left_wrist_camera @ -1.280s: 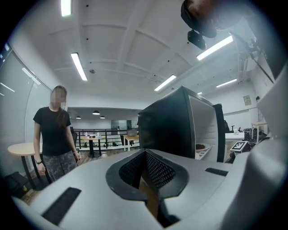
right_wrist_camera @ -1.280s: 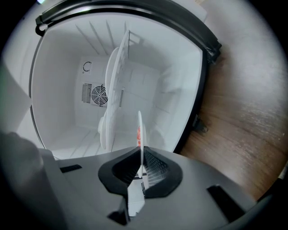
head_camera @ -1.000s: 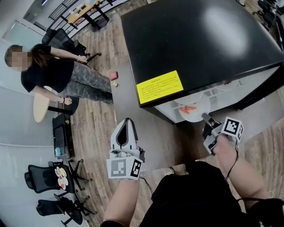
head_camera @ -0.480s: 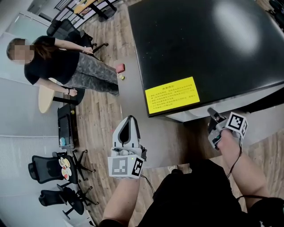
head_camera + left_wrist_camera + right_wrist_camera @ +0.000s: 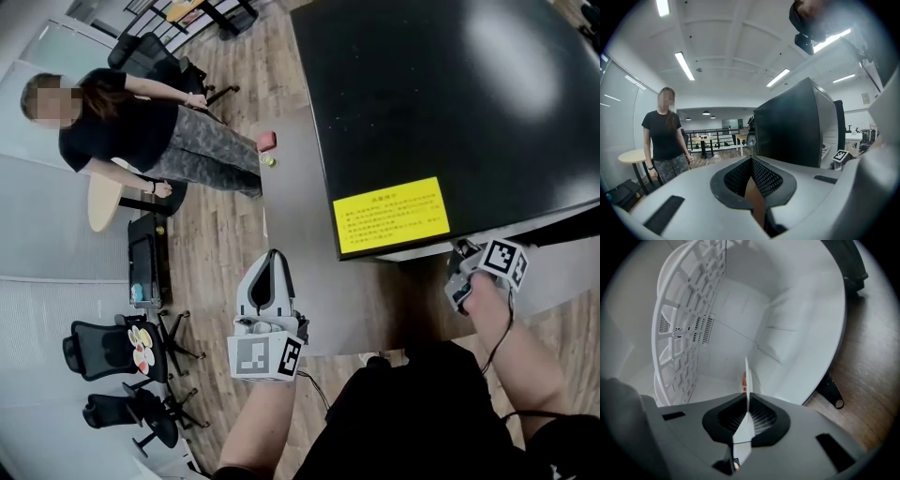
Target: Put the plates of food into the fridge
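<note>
1. Under the black top of the fridge [image 5: 450,84], beside its yellow label [image 5: 391,217]: the right gripper [image 5: 459,258], its tips reaching into the opening. The head view does not show what it carries.
2. Right gripper [image 5: 747,411], own view: the jaws are nearly closed and pinch the near rim of a white plate [image 5: 746,385].
3. Plate, position: it is seen edge-on as a thin line and runs straight ahead from the jaws into the white inside of the fridge. It is carried and not yet set down.
4. Plate, direction: the free rim points toward the back wall, and the flat face lies along the line the jaws point. A bit of red food [image 5: 744,379] shows on one face.
5. Rack [image 5: 689,310]: a white grid on the food side of the plate, roughly parallel to it and apart from it. The wooden floor [image 5: 862,380] shows on the opposite side, so the plate appears bound for the space beneath the rack.
6. Coming move, judged: keep the plate level, push it farther along its own plane, lower it and let go.
7. Left gripper [image 5: 270,261]: well apart from the opening and aimed past the fridge toward a standing person [image 5: 141,141]. Its own view [image 5: 751,161] shows the jaws meeting at the tips with nothing between them. The right hand is plainly the nearer.
</note>
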Action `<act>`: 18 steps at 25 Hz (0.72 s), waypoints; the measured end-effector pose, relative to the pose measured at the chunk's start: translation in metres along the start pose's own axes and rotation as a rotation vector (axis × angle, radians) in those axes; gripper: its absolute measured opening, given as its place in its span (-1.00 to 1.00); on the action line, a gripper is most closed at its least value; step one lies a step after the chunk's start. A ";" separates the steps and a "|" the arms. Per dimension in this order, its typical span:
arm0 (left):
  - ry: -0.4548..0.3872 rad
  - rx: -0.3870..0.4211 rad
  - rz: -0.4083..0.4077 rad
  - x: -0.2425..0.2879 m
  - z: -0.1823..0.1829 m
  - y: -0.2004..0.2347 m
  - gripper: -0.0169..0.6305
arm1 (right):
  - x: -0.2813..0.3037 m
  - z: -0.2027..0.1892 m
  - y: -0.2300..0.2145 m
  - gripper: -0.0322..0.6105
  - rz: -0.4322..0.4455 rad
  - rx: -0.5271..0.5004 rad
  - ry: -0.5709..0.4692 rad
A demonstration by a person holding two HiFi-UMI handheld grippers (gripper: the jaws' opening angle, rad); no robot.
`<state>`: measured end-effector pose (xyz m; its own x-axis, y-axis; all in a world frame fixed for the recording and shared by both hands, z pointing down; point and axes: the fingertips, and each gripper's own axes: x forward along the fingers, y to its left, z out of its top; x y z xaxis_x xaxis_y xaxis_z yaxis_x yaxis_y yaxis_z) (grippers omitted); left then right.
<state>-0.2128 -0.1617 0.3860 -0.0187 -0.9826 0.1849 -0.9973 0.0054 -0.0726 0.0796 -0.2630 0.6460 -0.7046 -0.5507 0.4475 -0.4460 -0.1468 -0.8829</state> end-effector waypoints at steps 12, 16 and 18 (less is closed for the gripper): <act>-0.024 0.018 -0.002 -0.001 0.009 -0.002 -0.93 | 0.004 0.001 -0.012 -0.71 -0.191 -0.216 0.047; -0.033 0.026 -0.005 -0.003 0.015 -0.003 -0.94 | -0.003 0.002 -0.022 -0.41 -0.304 -0.341 0.080; -0.042 0.030 -0.005 -0.003 0.018 -0.003 -0.94 | -0.008 0.003 -0.027 -0.26 -0.369 -0.396 0.100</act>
<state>-0.2080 -0.1620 0.3677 -0.0103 -0.9896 0.1437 -0.9949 -0.0043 -0.1008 0.0992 -0.2570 0.6661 -0.5024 -0.4379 0.7455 -0.8333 0.0152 -0.5526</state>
